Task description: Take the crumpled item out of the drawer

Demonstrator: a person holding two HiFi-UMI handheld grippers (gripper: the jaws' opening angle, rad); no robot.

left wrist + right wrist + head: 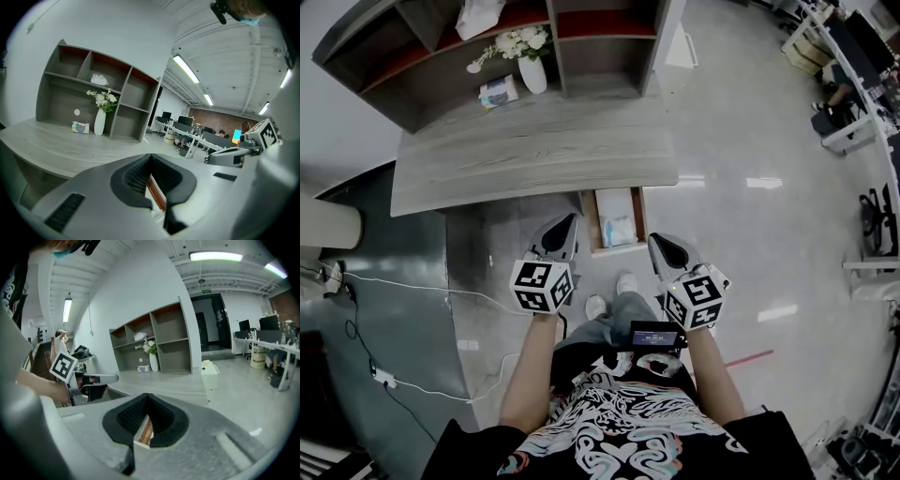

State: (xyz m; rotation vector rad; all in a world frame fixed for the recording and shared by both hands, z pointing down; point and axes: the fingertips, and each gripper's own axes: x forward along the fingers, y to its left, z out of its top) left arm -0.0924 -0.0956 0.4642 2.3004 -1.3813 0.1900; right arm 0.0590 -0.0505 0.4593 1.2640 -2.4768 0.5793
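Closest to the head camera was the person's black printed shirt [619,422], bare forearms reaching forward from it. Each hand held a gripper over the floor just short of the open drawer [592,223], which stuck out from under the grey wooden tabletop [534,150]. The left gripper [566,232] hung just left of the drawer's front corner. Its jaws were pressed together at the tips with nothing between them, and the drawer's brown edge showed through the gap behind the pads in the left gripper view. The right gripper [660,246] hung just right of the drawer's front, its jaws likewise closed on nothing. Neither touched the drawer.

Inside the drawer, towards its front, lay the crumpled item [619,230], pale and bluish, untouched. The person's pale shoes [626,283] stood on the floor just before the drawer's front. Beyond the drawer, at the back of the tabletop, stood a shelf unit [600,47], with a white vase of flowers [532,70] and a small box [499,91] in front of it.
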